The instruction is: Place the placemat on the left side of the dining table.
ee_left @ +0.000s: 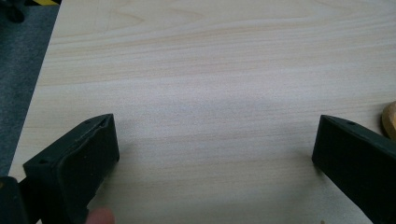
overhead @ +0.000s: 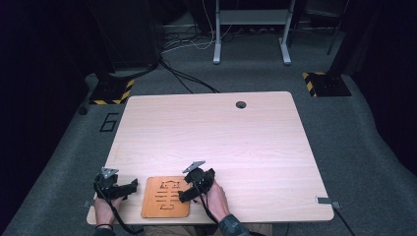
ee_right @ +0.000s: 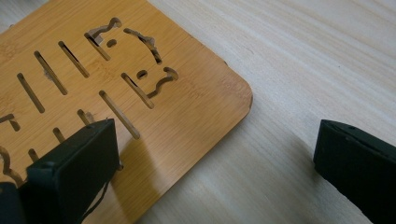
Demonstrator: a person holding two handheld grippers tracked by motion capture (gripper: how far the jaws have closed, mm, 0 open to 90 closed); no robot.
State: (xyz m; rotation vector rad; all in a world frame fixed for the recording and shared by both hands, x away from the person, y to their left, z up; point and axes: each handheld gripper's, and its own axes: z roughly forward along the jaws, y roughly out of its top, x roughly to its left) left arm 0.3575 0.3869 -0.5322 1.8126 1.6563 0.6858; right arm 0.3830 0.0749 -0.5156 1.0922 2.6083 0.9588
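Observation:
A flat bamboo board [overhead: 165, 197] with cut-out slots and curved shapes lies near the table's front edge, left of centre. My right gripper [overhead: 193, 192] hovers over the board's right edge, open; in the right gripper view one jaw is above the board [ee_right: 140, 84] and the other above bare table. To the left of the board my left gripper [overhead: 129, 188] is held low and open over bare wood, with nothing between its jaws. A rounded corner of the board [ee_left: 390, 120] peeks in at the right edge of the left gripper view.
The light wood table [overhead: 211, 132] has a round cable hole [overhead: 240, 104] at the back. Dark carpet surrounds it, with black stand bases marked in yellow stripes [overhead: 112, 91] and a white desk frame [overhead: 251, 29] behind.

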